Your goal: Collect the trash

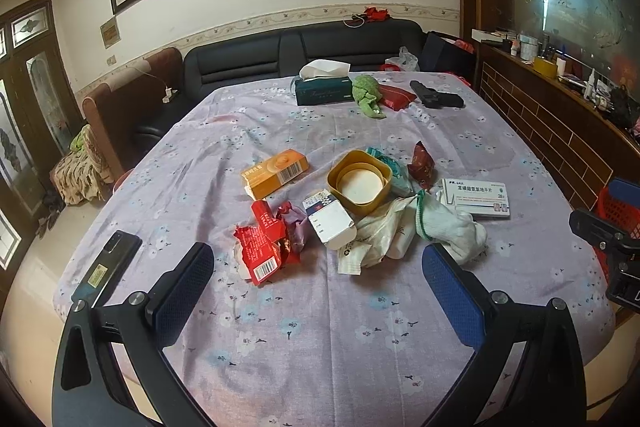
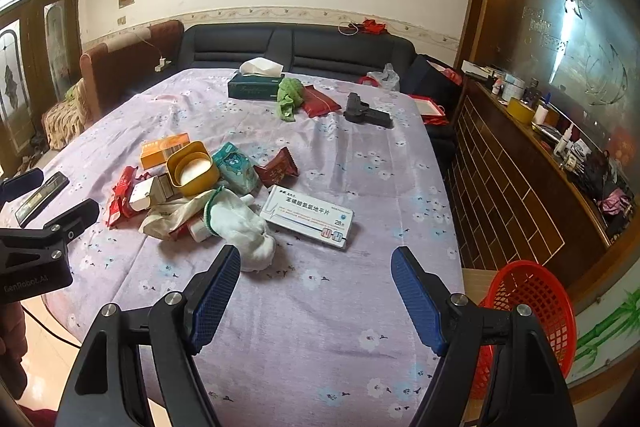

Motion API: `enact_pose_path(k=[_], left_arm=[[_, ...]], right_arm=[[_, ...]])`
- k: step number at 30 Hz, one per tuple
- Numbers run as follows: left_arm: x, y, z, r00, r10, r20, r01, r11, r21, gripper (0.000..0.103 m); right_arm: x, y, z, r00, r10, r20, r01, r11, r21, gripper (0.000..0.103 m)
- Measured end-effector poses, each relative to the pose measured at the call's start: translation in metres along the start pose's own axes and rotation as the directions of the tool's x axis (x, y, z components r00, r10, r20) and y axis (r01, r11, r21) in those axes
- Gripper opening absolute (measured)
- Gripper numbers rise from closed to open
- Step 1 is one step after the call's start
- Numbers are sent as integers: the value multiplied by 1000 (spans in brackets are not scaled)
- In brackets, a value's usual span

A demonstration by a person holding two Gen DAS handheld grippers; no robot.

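Left gripper (image 1: 320, 291): I hold it near the table edge, fingers spread wide, empty.
Right gripper (image 2: 316, 291): mine too, spread wide, empty.
Trash pile (image 1: 352, 211): mid-table, just beyond both grippers.
Red basket (image 2: 532, 311): off the table's right near corner.

Table under lilac floral cloth (image 1: 320, 327), strewn with a trash heap (image 1: 340, 211), tissue box (image 1: 324, 91), phone (image 1: 108, 263).

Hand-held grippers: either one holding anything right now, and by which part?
Nothing is held. The left hand-held gripper and the right hand-held gripper are both open above the tablecloth, short of the trash pile.
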State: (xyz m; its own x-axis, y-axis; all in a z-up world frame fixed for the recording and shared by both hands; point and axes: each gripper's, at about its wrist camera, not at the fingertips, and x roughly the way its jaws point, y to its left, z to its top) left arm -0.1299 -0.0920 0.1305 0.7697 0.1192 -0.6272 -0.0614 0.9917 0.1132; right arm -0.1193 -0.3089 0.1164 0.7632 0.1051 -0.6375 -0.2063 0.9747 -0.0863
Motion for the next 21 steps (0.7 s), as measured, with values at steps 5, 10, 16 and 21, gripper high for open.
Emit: enact_pose_path(k=[5, 10, 16, 21], left_arm=[[2, 5, -3, 1000, 12, -9, -12, 1000, -20, 103], [7, 9, -3, 1000, 23, -20, -23, 999, -26, 103], [28, 52, -5, 993, 25, -114, -41, 989, -140, 103], [40, 99, -12, 987, 13, -163, -52, 970, -238, 97]], right_arm=[[6, 4, 3, 1000, 13, -7, -14, 1000, -12, 82], [14, 7, 6, 999, 33, -18, -33, 999, -22, 82], [37, 5, 5, 989, 114, -99, -113, 993, 18, 82], [63, 10, -2, 963, 199, -181, -193, 980, 45, 77]])
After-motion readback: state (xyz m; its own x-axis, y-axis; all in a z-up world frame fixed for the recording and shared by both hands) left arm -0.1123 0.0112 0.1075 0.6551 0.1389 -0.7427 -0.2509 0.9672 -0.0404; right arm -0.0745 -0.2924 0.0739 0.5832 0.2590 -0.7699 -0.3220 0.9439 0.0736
